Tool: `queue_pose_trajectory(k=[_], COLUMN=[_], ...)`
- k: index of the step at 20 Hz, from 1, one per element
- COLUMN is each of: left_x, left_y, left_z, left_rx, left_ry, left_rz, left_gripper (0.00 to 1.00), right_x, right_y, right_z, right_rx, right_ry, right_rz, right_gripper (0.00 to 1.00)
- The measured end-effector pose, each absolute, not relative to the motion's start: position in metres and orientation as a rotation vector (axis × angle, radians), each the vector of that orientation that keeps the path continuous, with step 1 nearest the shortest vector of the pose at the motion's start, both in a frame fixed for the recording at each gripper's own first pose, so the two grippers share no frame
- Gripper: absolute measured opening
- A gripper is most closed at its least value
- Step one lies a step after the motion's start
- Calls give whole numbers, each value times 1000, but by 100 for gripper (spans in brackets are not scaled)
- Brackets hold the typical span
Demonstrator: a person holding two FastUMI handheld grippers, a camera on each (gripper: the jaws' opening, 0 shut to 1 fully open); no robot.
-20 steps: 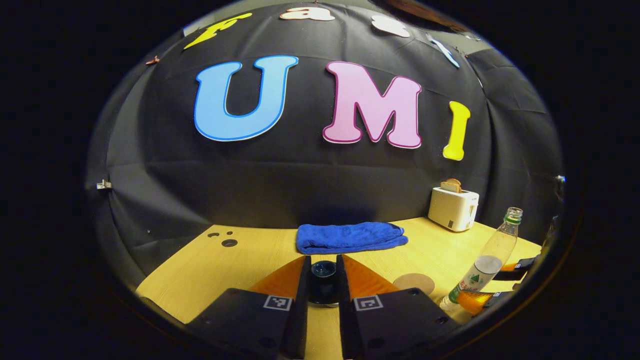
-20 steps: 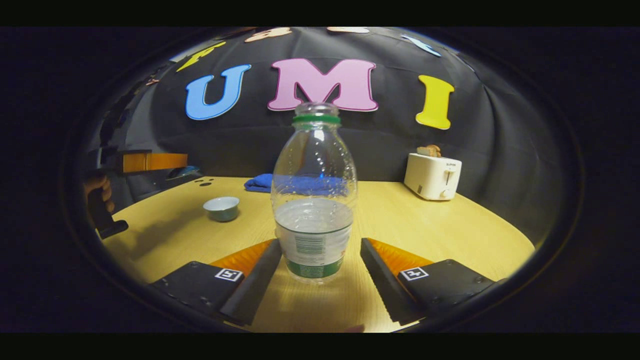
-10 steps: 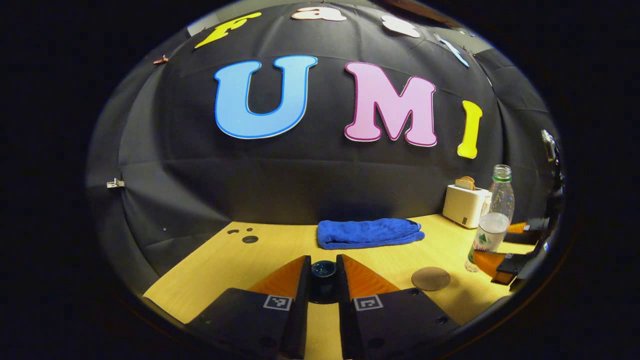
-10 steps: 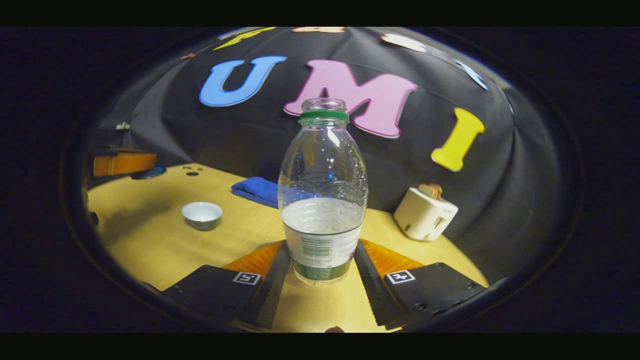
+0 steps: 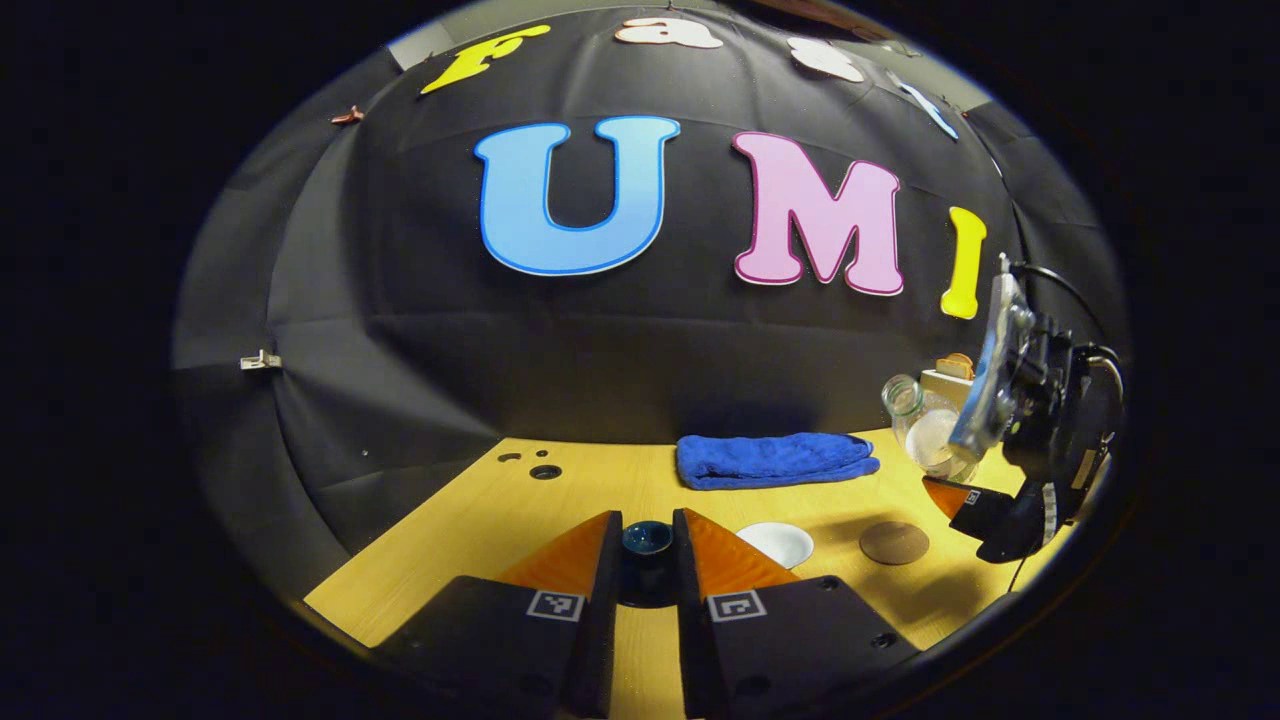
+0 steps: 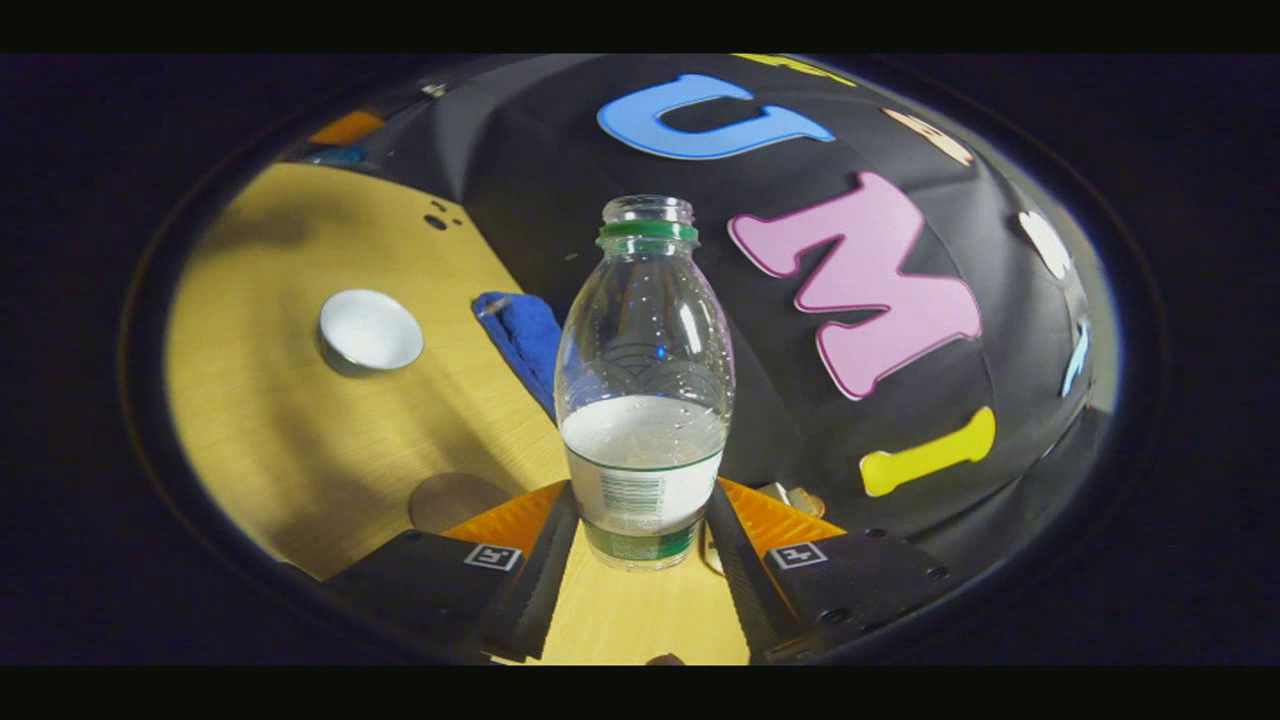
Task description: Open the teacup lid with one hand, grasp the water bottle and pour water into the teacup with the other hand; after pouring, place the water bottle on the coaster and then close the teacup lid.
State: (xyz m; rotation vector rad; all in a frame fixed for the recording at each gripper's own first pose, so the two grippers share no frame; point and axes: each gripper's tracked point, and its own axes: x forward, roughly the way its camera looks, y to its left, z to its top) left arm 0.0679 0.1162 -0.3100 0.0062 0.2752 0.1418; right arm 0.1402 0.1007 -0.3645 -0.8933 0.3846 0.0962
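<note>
My left gripper [image 5: 647, 525] is shut on the dark blue teacup lid [image 5: 647, 575], held above the wooden table. The white teacup [image 5: 775, 543] stands uncovered just right of it, also in the right gripper view as the teacup [image 6: 370, 330] at left. My right gripper [image 6: 640, 505] is shut on the label band of the clear, capless water bottle [image 6: 645, 400], which holds water up to the label. In the left gripper view the bottle [image 5: 925, 430] hangs tilted with its mouth toward the teacup, off the table at far right. The round brown coaster [image 5: 894, 542] lies bare between cup and bottle.
A folded blue towel [image 5: 775, 460] lies at the back of the table [image 5: 480, 530], against the black cloth wall. A white toaster [image 5: 950, 378] with bread peeks out behind the bottle. Small holes [image 5: 545, 471] mark the table's back left.
The right gripper has lifted the bottle off the table and tipped it leftward toward the teacup. The left gripper, still holding the lid, has drifted left, bringing the uncovered cup into its view.
</note>
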Motion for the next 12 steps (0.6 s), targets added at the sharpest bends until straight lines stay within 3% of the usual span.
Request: queue_pose_trajectory(k=[2, 4, 12], left_x=[62, 58, 51], left_y=[119, 122, 138], left_z=[-317, -323, -329], left_rx=[-22, -35, -26], left_ry=[289, 303, 309], left_rz=[153, 162, 190], left_gripper=[27, 28, 30], right_x=[146, 152, 175], right_y=[106, 106, 115], right_z=[-368, -368, -368], right_rx=[-967, -1029, -1275], right_ry=[382, 375, 330], right_rz=[113, 127, 173], right_gripper=[78, 74, 77])
